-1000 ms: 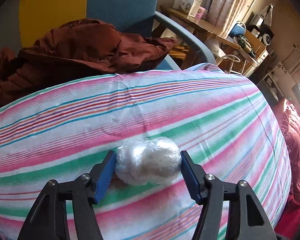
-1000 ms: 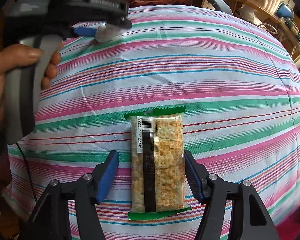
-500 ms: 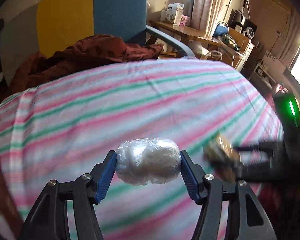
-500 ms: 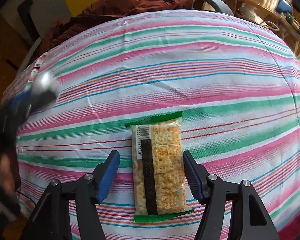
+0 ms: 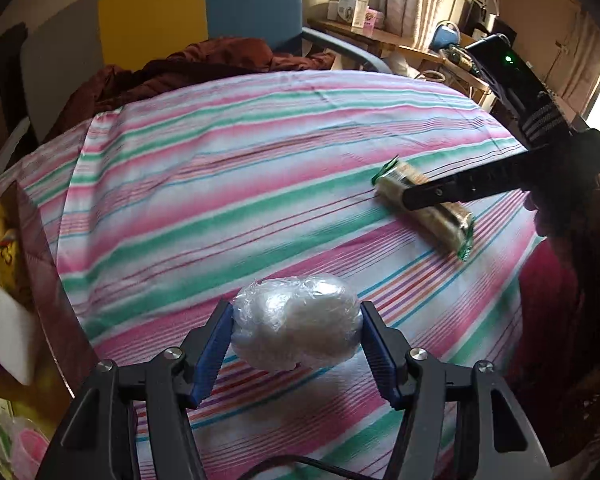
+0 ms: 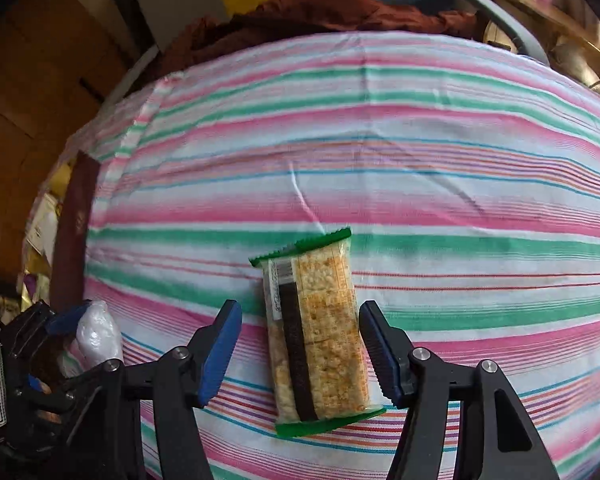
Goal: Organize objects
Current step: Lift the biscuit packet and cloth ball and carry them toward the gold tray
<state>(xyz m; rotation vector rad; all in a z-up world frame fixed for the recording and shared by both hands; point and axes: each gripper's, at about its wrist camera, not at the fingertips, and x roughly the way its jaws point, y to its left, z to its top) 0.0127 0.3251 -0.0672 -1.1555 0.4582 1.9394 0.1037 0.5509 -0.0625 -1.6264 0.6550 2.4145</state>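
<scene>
A clear-wrapped white bundle is held above the striped cloth, with my left gripper shut on it, both blue pads pressing its ends. In the right wrist view the same gripper and bundle show at the lower left. A cracker packet with green ends lies on the cloth between the fingers of my right gripper. Its jaws are closing; the right pad is almost at the packet, while a gap remains at the left pad. In the left wrist view the packet lies under that gripper's black fingers.
A dark red garment is heaped at the far edge of the cloth, in front of a yellow and blue chair back. A brown box with several items stands off the left edge. A cluttered desk fills the back right.
My left gripper has carried the bundle a long way towards the cloth's left edge near the box. The right gripper's jaws have narrowed around the packet, which now looks slightly tilted.
</scene>
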